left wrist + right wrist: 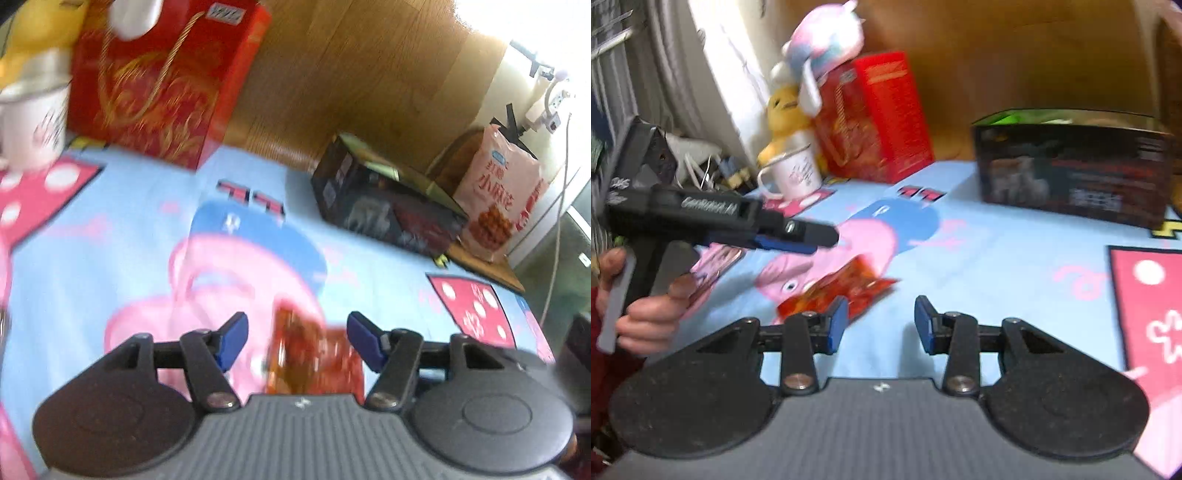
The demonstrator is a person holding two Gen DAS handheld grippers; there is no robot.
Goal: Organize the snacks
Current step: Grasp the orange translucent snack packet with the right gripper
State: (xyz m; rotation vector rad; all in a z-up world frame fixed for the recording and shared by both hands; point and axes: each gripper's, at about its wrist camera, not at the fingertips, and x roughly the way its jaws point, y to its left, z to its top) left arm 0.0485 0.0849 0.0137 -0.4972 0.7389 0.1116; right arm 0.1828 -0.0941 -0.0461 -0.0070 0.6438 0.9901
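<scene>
An orange-red snack packet (314, 358) lies on the cartoon-print cloth, between and just below the spread fingers of my left gripper (295, 341), which is open. In the right wrist view the same packet (838, 291) lies flat, left of my right gripper (881, 321), which is open and empty. The left gripper (798, 234) shows there from the side, above the packet. A dark open-topped box (384, 203) (1071, 170) stands at the back right. A pink snack bag (498, 199) stands upright beside it.
A tall red gift box (162, 85) (875, 118) stands at the back left with plush toys (820, 55) on and beside it. A white enamel mug (33, 122) (794, 171) stands in front. A wooden wall lies behind. Cables hang at the far right.
</scene>
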